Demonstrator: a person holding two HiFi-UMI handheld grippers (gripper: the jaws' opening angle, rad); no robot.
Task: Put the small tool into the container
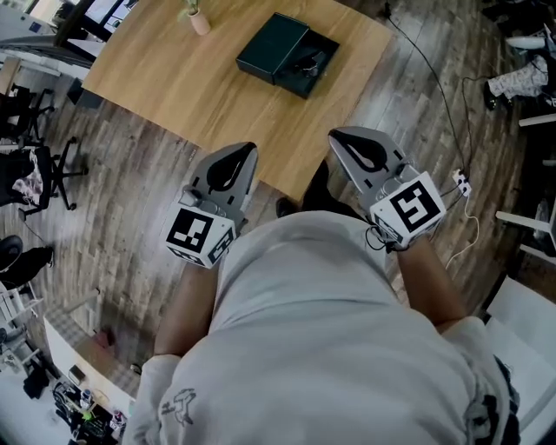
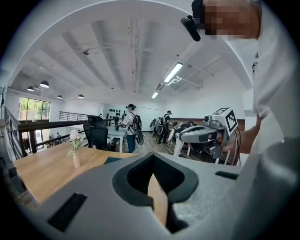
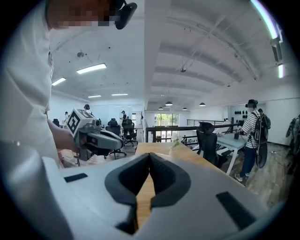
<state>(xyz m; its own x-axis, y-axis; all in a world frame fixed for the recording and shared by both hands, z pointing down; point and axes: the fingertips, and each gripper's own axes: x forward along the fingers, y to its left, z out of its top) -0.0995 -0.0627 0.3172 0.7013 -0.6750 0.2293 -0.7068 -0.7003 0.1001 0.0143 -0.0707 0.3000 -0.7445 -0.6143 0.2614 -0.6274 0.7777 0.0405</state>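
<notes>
A dark green container [image 1: 276, 45] lies open on the wooden table [image 1: 165, 78] at the far side, its two halves side by side. A small dark item rests in the right half [image 1: 308, 68]; it is too small to tell what it is. My left gripper [image 1: 250, 148] and my right gripper [image 1: 333, 135] hover at the table's near edge, close to the person's chest and well short of the container. Both have their jaws shut with nothing between them, as the left gripper view [image 2: 152, 157] and the right gripper view [image 3: 149, 154] show. The container's edge [image 2: 114, 160] shows past the left jaws.
A small vase with a flower [image 1: 198, 19] stands at the table's far left end. Office chairs [image 1: 52, 169] stand on the wood floor to the left. A cable [image 1: 439, 87] runs across the floor on the right. People stand by desks in the background [image 2: 131, 126].
</notes>
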